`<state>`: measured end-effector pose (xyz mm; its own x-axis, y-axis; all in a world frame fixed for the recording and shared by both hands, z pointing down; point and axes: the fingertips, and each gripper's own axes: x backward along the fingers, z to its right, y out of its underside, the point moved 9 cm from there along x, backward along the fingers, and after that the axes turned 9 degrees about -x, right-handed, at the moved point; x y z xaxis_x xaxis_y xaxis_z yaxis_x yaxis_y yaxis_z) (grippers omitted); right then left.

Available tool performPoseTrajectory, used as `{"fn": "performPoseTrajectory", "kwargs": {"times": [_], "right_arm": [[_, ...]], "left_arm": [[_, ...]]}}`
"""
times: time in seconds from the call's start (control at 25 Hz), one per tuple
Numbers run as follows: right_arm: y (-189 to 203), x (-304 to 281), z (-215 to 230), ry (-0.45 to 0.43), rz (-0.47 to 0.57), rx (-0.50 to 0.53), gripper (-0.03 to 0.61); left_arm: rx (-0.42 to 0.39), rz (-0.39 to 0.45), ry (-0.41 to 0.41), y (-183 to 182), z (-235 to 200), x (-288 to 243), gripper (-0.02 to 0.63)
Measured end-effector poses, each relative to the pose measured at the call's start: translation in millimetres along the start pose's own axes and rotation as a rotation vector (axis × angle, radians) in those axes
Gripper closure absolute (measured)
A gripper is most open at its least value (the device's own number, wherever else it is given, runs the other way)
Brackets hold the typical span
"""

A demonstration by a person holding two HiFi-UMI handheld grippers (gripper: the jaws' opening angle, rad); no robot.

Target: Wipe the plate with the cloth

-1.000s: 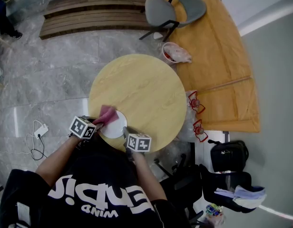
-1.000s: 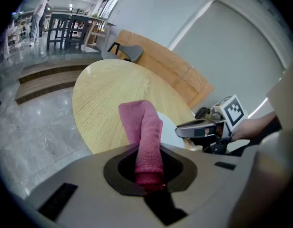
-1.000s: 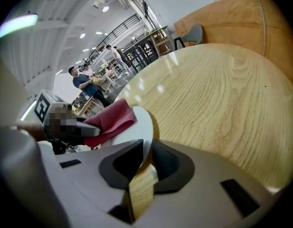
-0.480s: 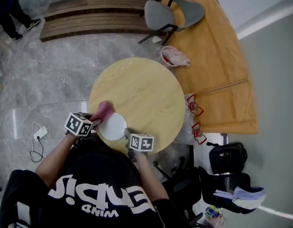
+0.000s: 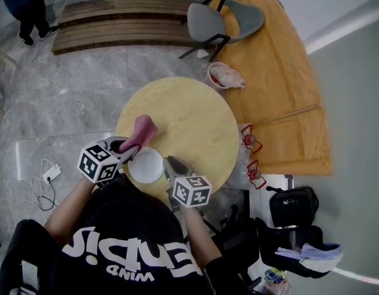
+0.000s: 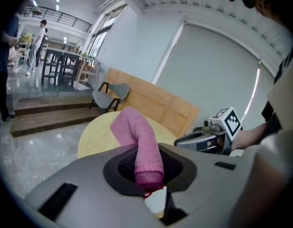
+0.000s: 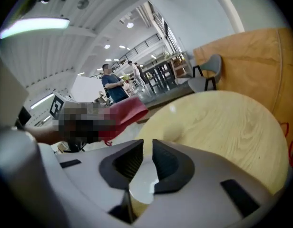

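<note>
Pink cloth [image 5: 142,131] pinched in left hand-held gripper [image 5: 124,147], off the plate [image 5: 146,165].
Cloth was fine-knit and bunched into a roll, sticking out over the worktop [image 5: 189,121] just past the plate's far rim. Plate was white, round, near the worktop's front edge. Right hand-held gripper [image 5: 170,164] was clamped on the plate's rim. Judgement: lay the cloth flat on the plate, sweep in light circles, keep the rim clamp firm.
</note>
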<state>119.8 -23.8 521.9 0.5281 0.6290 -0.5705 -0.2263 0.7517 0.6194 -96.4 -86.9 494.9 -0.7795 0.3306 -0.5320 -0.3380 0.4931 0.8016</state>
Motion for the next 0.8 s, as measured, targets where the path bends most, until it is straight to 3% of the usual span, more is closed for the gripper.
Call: {"fn": "performPoseTrajectory", "kwargs": {"times": [0.16, 0.28, 0.52, 0.8], "right_arm": [[-32.5, 26.7, -40.9, 0.024, 0.238, 0.177, 0.525], [-46.2, 41.0, -57.5, 0.038, 0.347, 0.234, 0.539], [-60.2, 57.8, -74.4, 0.061, 0.472, 0.308, 0.554], [-71.6, 67.0, -88.2, 0.037, 0.563, 0.348, 0.557]], "left_arm": [[-0.067, 0.155, -0.03, -26.5, 14.3, 12.4, 0.563], [-0.134, 0.234, -0.064, -41.8, 23.7, 20.0, 0.563], [-0.257, 0.358, -0.125, -59.9, 37.9, 30.6, 0.563], [-0.284, 0.442, -0.173, -74.1, 45.2, 42.3, 0.563]]}}
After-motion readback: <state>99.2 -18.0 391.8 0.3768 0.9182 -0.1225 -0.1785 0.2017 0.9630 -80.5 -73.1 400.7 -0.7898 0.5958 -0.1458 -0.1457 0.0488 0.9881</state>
